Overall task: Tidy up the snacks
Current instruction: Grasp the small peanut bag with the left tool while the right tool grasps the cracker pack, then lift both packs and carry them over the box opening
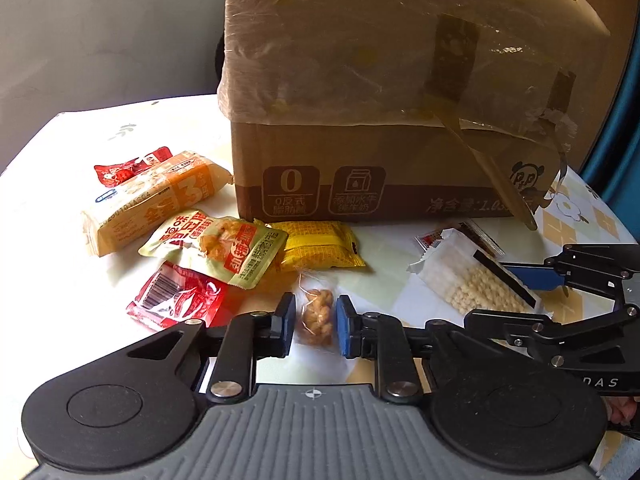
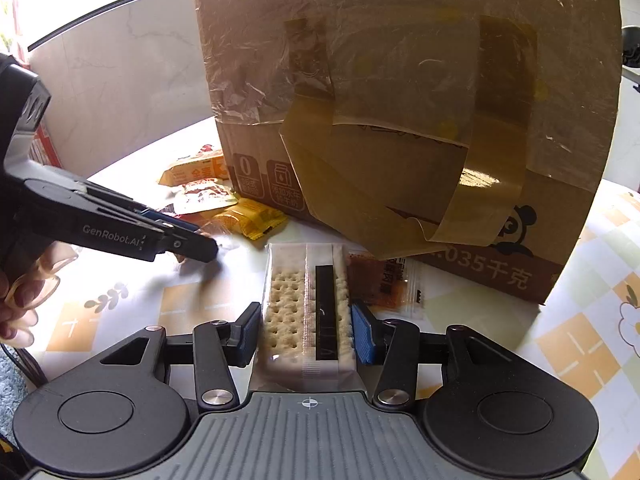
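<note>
Left gripper [image 1: 314, 326] of mine stands around one small clear bag of brown nuts [image 1: 317, 317] that lies on the worktop [image 1: 60, 280]; the pads are just beside the bag on both sides, but I cannot tell if they press it. Right gripper [image 2: 306, 330] is clamped on one white cracker pack [image 2: 306, 308], its two pads against the long sides.

Ahead of the left gripper stands one cardboard box [image 1: 360, 184] with tape and plastic film. To the left of it I count five snacks: one orange long pack [image 1: 152, 200], one pale green pouch [image 1: 218, 246], one yellow pack [image 1: 320, 250], one red pouch [image 1: 180, 300] near the left finger, and one more red packet [image 1: 132, 166] far behind.

The left view shows all five clearly; the right view shows them only small, past the box corner. The right view alone shows one brown sachet [image 2: 384, 280] just beside the cracker pack, and the fingers of my hand [image 2: 24, 300] at the left edge.
</note>
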A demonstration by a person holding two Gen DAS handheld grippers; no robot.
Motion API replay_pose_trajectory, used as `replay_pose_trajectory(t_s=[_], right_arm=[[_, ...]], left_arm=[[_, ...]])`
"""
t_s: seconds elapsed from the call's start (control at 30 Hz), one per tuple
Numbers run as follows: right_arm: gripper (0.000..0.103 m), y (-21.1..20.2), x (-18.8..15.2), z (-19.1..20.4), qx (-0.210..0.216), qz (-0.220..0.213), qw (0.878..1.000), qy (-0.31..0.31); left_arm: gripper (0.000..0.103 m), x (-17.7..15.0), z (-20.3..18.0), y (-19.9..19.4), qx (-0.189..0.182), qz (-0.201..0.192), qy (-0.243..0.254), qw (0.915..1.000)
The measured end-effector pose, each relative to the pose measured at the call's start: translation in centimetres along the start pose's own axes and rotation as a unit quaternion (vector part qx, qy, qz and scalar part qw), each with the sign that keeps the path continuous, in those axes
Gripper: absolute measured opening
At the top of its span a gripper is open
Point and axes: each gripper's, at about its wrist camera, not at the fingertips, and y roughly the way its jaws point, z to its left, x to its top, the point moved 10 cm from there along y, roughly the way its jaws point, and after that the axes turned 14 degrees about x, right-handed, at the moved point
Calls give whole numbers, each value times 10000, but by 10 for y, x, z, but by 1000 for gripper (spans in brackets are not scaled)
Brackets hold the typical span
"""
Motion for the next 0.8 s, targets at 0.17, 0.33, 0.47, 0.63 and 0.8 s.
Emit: replay_pose_trajectory(t_s=[0.17, 0.33, 0.47, 0.63, 0.8], right_arm=[[44, 1, 0, 1, -9, 5, 10000, -18], [45, 1, 0, 1, -14, 10, 10000, -46], [45, 1, 0, 1, 6, 9, 10000, -51], [45, 2, 0, 2, -27, 23, 9999, -96], [45, 2, 0, 2, -34, 27, 9999, -106]], left_arm=[[22, -12, 3, -9, -26, -60, -168, 9998], [21, -15, 11, -12, -83, -140, -429, 9989], [22, -15, 7, -13, 49, -239, -334, 9991], [22, -15, 6, -16, 85, -257, -344, 9990], [22, -16, 8, -16, 43, -253, -437, 9987]])
